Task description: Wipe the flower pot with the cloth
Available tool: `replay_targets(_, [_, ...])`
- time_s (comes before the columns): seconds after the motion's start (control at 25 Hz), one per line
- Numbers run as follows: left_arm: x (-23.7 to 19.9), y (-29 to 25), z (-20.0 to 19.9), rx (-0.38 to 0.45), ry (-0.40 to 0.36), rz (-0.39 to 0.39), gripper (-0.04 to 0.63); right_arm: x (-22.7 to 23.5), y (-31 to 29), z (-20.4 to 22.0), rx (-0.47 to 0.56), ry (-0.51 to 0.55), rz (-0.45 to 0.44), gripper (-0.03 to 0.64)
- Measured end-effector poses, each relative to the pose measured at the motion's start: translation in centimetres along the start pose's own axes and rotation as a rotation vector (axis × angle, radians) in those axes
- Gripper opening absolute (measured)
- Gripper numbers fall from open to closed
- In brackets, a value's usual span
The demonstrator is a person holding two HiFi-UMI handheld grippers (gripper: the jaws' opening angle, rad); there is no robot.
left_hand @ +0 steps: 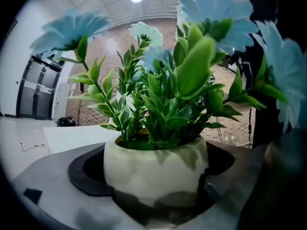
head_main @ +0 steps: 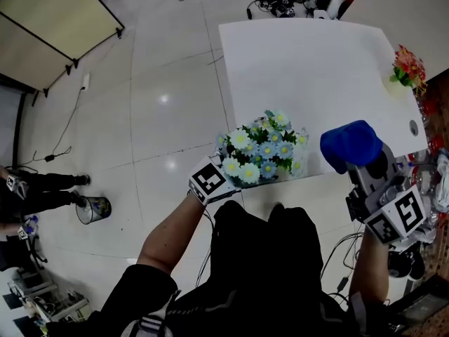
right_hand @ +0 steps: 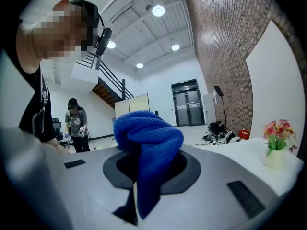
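In the head view the blue flowers (head_main: 263, 146) hide the flower pot (left_hand: 156, 169) and the jaws of the left gripper (head_main: 235, 174), the cloth (head_main: 349, 143) covers the jaw tips of the right gripper (head_main: 361, 161), and the left edge cuts off a bystander (head_main: 38, 192).

Black short-sleeved top, black trousers; left gripper (head_main: 228, 176) and grey right gripper (head_main: 362, 159) carry black-and-white marker cubes.

The flower pot (left_hand: 156, 169) is smooth, off-white and faintly glossy, ceramic-looking; its leaves (left_hand: 192, 71) look like waxy plastic. The cloth (right_hand: 146, 143) is nubbly blue towelling. The table (head_main: 302, 62) is matt white, the floor (head_main: 168, 118) glossy tile
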State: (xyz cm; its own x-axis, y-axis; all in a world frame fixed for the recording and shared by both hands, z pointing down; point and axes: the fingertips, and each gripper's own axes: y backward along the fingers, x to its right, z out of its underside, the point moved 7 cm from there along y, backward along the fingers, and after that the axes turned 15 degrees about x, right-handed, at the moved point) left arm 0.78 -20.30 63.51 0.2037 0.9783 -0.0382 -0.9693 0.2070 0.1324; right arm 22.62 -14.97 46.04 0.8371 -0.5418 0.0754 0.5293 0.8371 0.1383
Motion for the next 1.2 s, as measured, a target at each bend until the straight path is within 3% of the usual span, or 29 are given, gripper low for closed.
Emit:
replay_targets(0.36, [0.6, 0.0, 2.0, -0.007, -0.027, 0.038, 0.561, 0.4, -0.6, 0.5, -0.027, -0.004, 0.010, 0.071])
replay_targets(0.64, [1.3, -0.1, 2.8, -0.004, -0.124, 0.070, 0.561, 0.3, -1.4, 1.3, -0.046, -0.041, 0.012, 0.070])
replay_targets(0.92, [1.2, 0.6, 2.4, -0.002, -0.103, 0.091, 0.561, -1.5, -2.6, 0.9, -0.077, -0.057, 0.010, 0.071])
replay_targets(1.2, [1.1, 4.4, 1.5, -0.069, -0.038, 0.013, 0.578, -1.2, -2.0, -1.6, -0.101, -0.010, 0.033, 0.071])
